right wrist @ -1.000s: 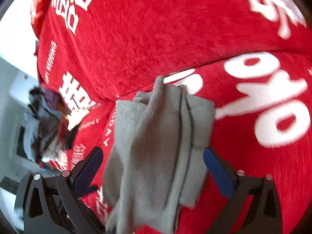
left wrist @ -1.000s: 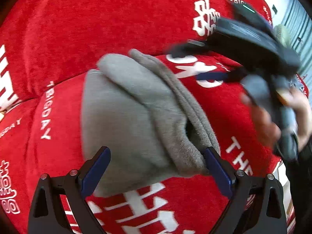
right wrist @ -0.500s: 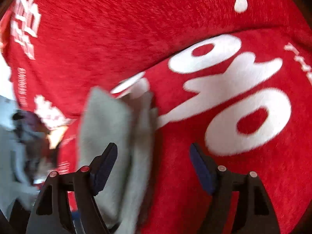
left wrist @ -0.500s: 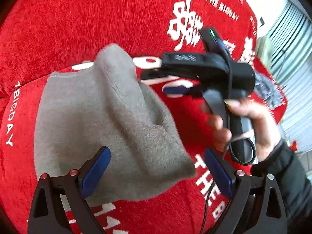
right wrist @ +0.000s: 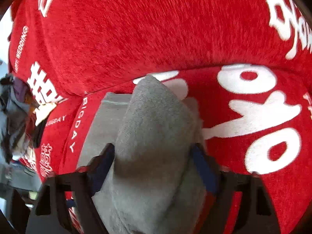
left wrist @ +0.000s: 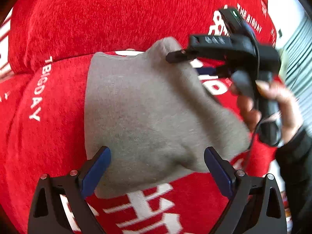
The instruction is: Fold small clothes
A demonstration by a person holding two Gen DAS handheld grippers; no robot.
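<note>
A small grey fleece garment (left wrist: pixel 140 109) lies spread on a red cover with white lettering (left wrist: pixel 58 29). My left gripper (left wrist: pixel 157 152) hovers open over the garment's near edge, the cloth below and between its blue pads (left wrist: pixel 97 165). In the left wrist view my right gripper (left wrist: pixel 191 64) reaches in from the right and pinches the garment's far corner, which stands up in a peak. In the right wrist view the right gripper (right wrist: pixel 153 156) is closing, with a thick fold of the grey garment (right wrist: pixel 154 120) bunched between its pads.
A person's hand (left wrist: pixel 273 101) holds the right gripper's handle, a cable hanging below it. A pile of dark clothes (right wrist: pixel 13 117) lies off the cover's left end. The cushion seam (right wrist: pixel 117 81) runs behind the garment. A slatted wall (left wrist: pixel 298 62) shows far right.
The right gripper came onto the garment's far corner and narrowed its jaws around a fold. The garment went from a bunched roll to a flatter spread with a raised corner. The left gripper stayed open.
</note>
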